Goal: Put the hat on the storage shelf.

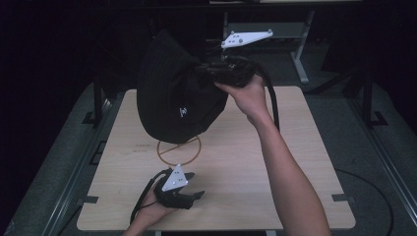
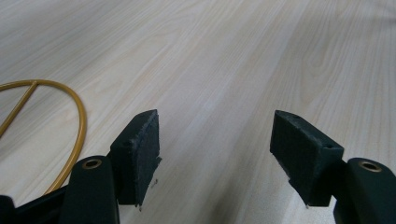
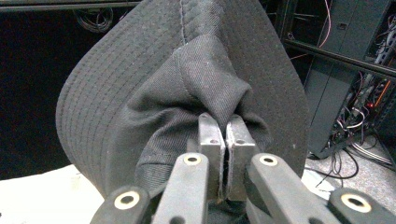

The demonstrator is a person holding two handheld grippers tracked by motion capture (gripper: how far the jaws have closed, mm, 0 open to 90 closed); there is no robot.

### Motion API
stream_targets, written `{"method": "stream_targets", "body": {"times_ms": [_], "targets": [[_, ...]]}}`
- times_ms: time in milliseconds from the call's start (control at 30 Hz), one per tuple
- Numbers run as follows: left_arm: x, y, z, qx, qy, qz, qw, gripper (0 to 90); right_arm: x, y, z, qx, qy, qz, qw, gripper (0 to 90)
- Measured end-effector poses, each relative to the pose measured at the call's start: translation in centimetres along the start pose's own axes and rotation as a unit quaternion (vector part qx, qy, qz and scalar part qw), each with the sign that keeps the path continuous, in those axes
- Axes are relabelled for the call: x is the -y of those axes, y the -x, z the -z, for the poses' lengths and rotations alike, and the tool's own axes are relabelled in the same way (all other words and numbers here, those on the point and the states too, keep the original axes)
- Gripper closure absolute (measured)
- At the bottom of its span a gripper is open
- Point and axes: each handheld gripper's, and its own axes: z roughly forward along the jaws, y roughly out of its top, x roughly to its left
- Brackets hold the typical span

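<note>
The right gripper (image 1: 209,69), jaws clamped on a pinch of crown fabric, holds the black hat (image 1: 172,93) aloft over the far table (image 1: 295,147), apparently for carrying, while the left gripper (image 1: 194,195) rests near, jaws apart and empty, beside the yellow ring mark (image 1: 178,150).

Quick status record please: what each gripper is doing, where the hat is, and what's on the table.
right gripper: shut on a pinch of the black bucket hat's crown
black bucket hat: lifted clear of the table, hanging from the right gripper, small white logo facing the camera
left gripper: open, nothing between the jaws, low over the near part of the table
table: light wood, with a yellow ring mark below the hat
</note>
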Motion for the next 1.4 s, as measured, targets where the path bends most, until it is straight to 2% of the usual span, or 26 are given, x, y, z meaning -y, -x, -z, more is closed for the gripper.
{"method": "stream_targets", "body": {"times_ms": [233, 567, 700, 867, 1133, 1200, 1267, 1367, 1400], "targets": [[0.0, -0.1, -0.1, 0.0, -0.004, -0.005, 1.0, 32.5, -0.9, -0.4, -1.5, 0.003, -0.003, 0.012, 0.9999, 87.7], [-0.1, 0.1, -0.4, 0.006, -0.009, -0.007, 0.9999, 32.5, -1.9, -0.8, -4.1, -0.007, -0.015, 0.019, 0.9997, 87.7], [-0.2, 0.4, -0.5, 0.012, -0.014, -0.015, 0.9997, 32.5, -2.1, -0.8, -5.2, -0.008, -0.021, 0.012, 0.9997, 87.6], [-0.2, 0.6, -0.7, 0.017, -0.013, -0.015, 0.9997, 32.5, -2.3, -0.7, -6.7, -0.009, -0.04, 0.015, 0.9991, 87.1], [-0.5, 0.9, -0.9, 0.022, -0.009, -0.017, 0.9996, 32.5, -2.1, -0.5, -9.8, -0.016, -0.057, -0.002, 0.9983, 87.0], [-0.6, 1.1, -1.0, 0.025, -0.013, -0.02, 0.9994, 32.5, -2.1, -0.6, -10.7, -0.02, -0.063, -0.004, 0.9978, 86.6], [-0.8, 1.3, -1.0, 0.03, -0.009, -0.02, 0.9993, 32.3, -2.2, -1.0, -11.8, -0.013, -0.07, -0.003, 0.9974, 84.0], [-1.0, 1.4, -1.1, 0.035, -0.001, -0.02, 0.9992, 32.2, -2.1, -1.5, -13.4, -0.005, -0.107, 0.011, 0.9942, 80.3], [-1.0, 1.5, -1.1, 0.037, -0.004, -0.023, 0.9991, 32.2, -2.0, -1.7, -14.0, 0.0, -0.12, 0.022, 0.9925, 74.6]]}}
